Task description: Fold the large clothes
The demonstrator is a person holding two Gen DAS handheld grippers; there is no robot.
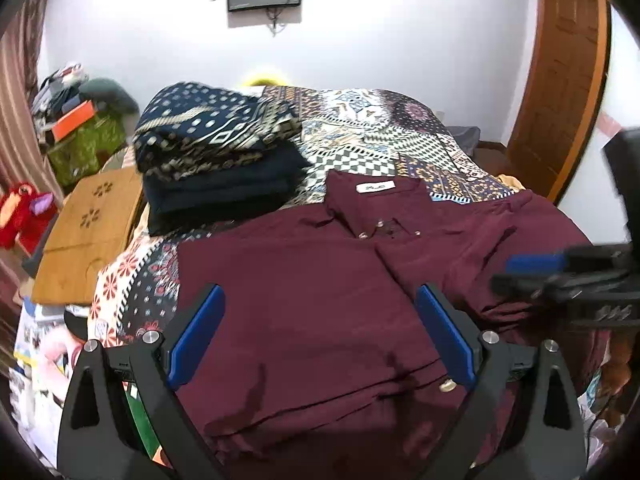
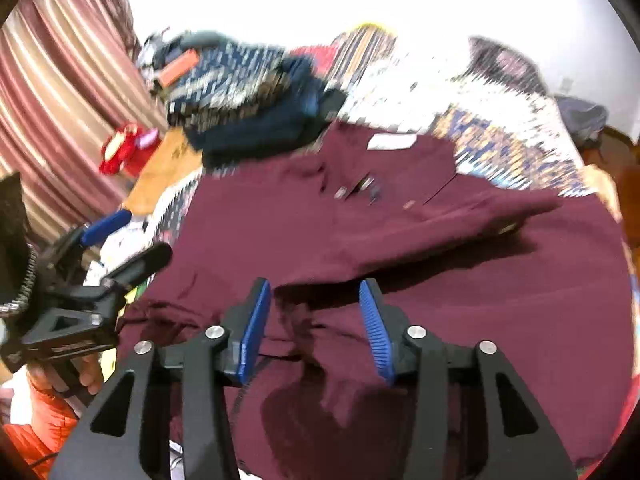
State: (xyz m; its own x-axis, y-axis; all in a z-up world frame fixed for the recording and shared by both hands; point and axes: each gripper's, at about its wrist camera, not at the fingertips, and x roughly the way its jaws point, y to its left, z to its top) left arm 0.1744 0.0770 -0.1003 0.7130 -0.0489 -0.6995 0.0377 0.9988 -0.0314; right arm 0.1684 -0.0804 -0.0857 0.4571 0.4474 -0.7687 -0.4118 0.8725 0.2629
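Observation:
A maroon button-up shirt [image 1: 320, 264] lies front up on the bed, its white collar label [image 1: 375, 187] toward the far side. My left gripper [image 1: 320, 296] hovers over the shirt's left half, jaws wide open with nothing between them. In the right wrist view the shirt [image 2: 460, 288] has one sleeve [image 2: 480, 220] laid across its body. My right gripper [image 2: 314, 286] stands partly open just above rumpled cloth near the shirt's lower part, and its pads do not press on it. The right gripper [image 1: 520, 272] shows at the right edge of the left view, and the left gripper [image 2: 132, 240] at the left edge of the right view.
A stack of folded dark clothes [image 1: 216, 152] sits at the bed's far left on the patterned bedspread [image 1: 400, 128]. A wooden board [image 1: 88, 232] and a red plush toy [image 1: 20, 212] lie left of the bed. A wooden door [image 1: 560, 80] stands at the right. A hand [image 2: 80, 376] holds the left gripper.

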